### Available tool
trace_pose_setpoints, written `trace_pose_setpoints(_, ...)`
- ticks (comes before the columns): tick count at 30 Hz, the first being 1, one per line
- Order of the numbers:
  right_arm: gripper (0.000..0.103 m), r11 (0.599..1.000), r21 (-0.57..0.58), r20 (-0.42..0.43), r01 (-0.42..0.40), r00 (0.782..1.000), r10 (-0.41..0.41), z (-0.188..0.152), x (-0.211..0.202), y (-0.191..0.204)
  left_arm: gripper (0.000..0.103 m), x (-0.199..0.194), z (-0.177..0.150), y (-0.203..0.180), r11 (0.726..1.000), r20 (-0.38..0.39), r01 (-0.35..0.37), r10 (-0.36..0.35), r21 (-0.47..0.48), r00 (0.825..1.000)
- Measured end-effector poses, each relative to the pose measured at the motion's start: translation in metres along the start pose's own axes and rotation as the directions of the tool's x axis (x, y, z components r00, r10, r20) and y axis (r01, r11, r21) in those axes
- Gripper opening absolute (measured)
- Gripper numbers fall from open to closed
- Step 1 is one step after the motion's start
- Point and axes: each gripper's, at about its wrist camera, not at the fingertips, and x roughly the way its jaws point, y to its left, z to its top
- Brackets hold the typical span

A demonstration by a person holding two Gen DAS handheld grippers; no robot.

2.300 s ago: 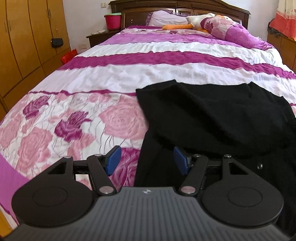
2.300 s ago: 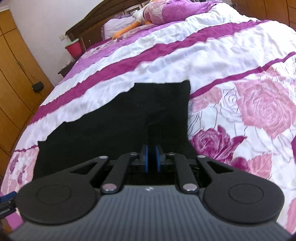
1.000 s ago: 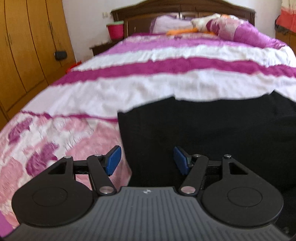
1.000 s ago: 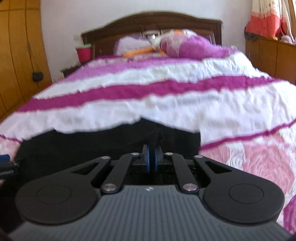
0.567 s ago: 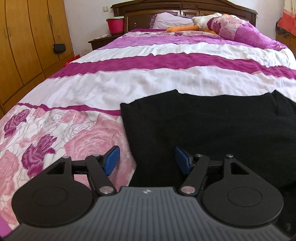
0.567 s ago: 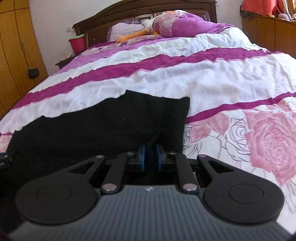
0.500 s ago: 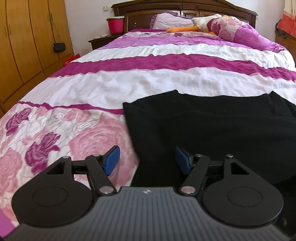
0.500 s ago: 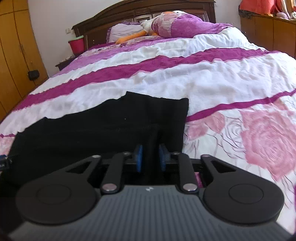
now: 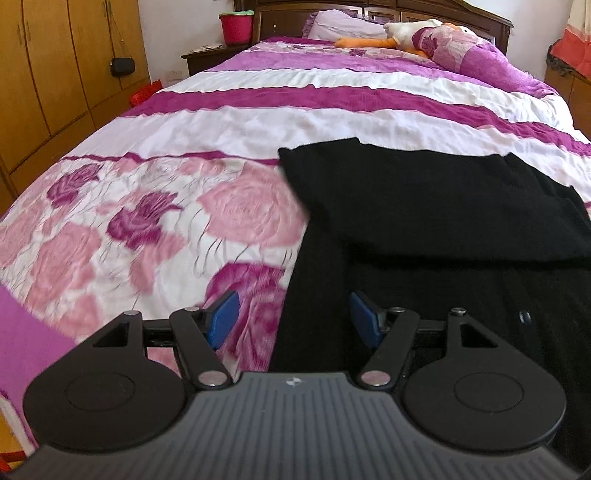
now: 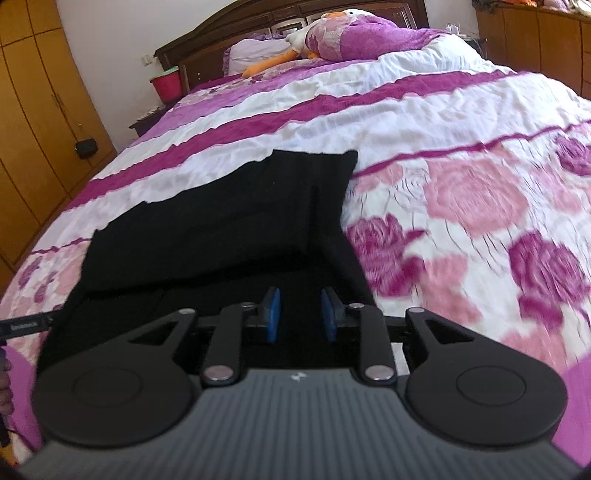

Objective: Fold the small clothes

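Now the black garment [image 9: 436,206] is lying on the bed [image 9: 295,110], one fold laid over, and the left hand-held gripper [image 9: 291,317] is hovering wide at its left edge. Seemingly between folds, the right hand-held gripper [image 10: 301,314] is hanging partly parted and empty; the next move is likely calling for fresh grips on the edges.

The black knitted garment [image 9: 436,206] lies on the rose-patterned quilted bedspread [image 9: 155,221], its upper part folded over the lower part. The left gripper [image 9: 291,317] hangs above the garment's left edge, one fingertip over the bedspread, the other over the cloth. The right gripper [image 10: 299,314] hangs over the garment near its right edge. Far behind, a plush duck toy [image 9: 406,31] rests by the dark wooden headboard [image 10: 258,40]. A red plastic bucket [image 9: 236,27] stands left of the headboard.
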Motion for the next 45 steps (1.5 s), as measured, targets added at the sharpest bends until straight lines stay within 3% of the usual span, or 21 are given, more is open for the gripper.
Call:
trace_pose_setpoints(4,0.028,1.000,0.006,-0.017,-0.020,1.000,0.020,-0.021,-0.019,0.000,0.071,-0.022,-0.017,0.009,1.000,0.000,0.013,-0.013,-0.021,1.000)
trace_pose_setpoints(14,0.029,0.999,-0.015,-0.008,0.033,0.999,-0.033,-0.060,-0.050,0.009,0.071,-0.060,-0.065,0.029,0.998,-0.026,0.034,-0.036,-0.059,0.999)
trace_pose_setpoints(15,0.031,0.999,-0.017,-0.010,0.040,0.999,-0.040,-0.064,-0.052,0.011,0.071,-0.062,-0.070,0.031,0.997,-0.030,0.035,-0.037,-0.064,0.999)
trace_pose_setpoints(17,0.048,0.998,-0.022,-0.003,0.055,0.998,-0.055,-0.073,-0.055,0.014,0.071,-0.065,-0.081,0.034,0.996,-0.039,0.043,-0.046,-0.072,0.998)
trace_pose_setpoints(19,0.051,0.997,-0.037,0.003,0.069,0.998,-0.069,-0.081,-0.057,0.019,0.072,-0.069,-0.092,0.036,0.995,-0.046,0.056,-0.060,-0.083,0.997)
trace_pose_setpoints(23,0.051,0.994,-0.059,-0.023,0.087,0.996,-0.089,-0.093,-0.050,0.030,0.072,-0.072,-0.107,0.034,0.994,-0.056,0.080,-0.084,-0.078,0.995)
trace_pose_setpoints(30,0.051,0.956,-0.195,-0.026,0.221,0.973,-0.230,-0.114,-0.039,0.041,0.072,-0.073,-0.122,0.029,0.995,-0.060,0.085,-0.088,-0.052,0.994)
trace_pose_setpoints(32,0.051,0.939,-0.206,-0.020,0.277,0.958,-0.287,-0.117,-0.043,0.036,0.072,-0.074,-0.126,0.031,0.995,-0.060,0.086,-0.089,-0.051,0.994)
trace_pose_setpoints(39,0.051,0.954,-0.126,-0.016,0.271,0.961,-0.276,-0.126,-0.066,0.005,0.073,-0.070,-0.133,0.027,0.997,-0.073,0.080,-0.082,-0.021,0.994)
trace_pose_setpoints(45,0.051,0.963,-0.088,-0.017,0.256,0.966,-0.258,-0.129,-0.075,-0.008,0.074,-0.072,-0.141,0.027,0.987,-0.105,0.159,-0.162,-0.035,0.981)
